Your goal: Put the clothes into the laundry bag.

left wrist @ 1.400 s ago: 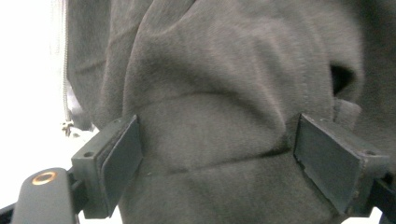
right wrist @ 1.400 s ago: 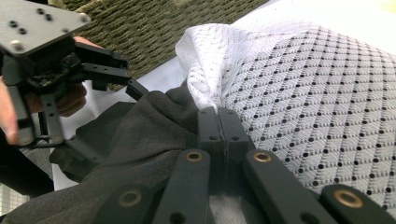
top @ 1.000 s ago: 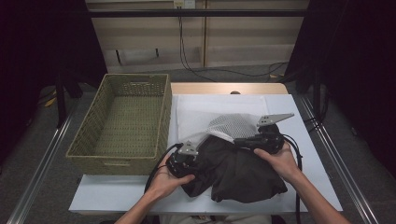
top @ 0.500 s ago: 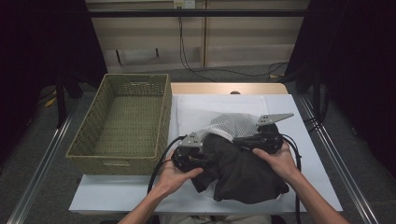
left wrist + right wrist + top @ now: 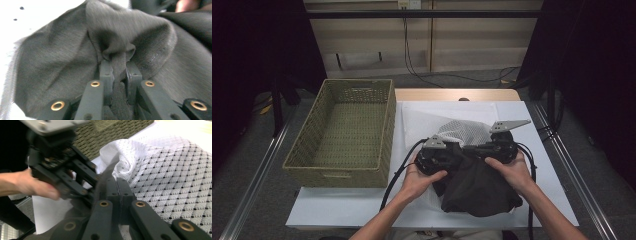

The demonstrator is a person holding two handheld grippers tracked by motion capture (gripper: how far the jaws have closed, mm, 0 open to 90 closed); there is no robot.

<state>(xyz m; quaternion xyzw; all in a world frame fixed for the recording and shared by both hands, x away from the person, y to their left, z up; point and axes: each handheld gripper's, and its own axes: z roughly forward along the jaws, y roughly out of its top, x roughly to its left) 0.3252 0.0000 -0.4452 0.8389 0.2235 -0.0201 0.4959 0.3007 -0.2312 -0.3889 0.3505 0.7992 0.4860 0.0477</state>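
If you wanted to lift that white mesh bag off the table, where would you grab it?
Probably the mesh bag at its bunched, raised fold nearest the dark garment, coming from above: the crumpled ridge stands up off the table, giving jaws something to pinch. Its flat parts offer no edge.

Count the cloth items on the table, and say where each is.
2. A dark garment lies at the near middle, pinched by both the left gripper and right gripper. A white mesh bag lies just behind it, partly covered. More could be hidden underneath.
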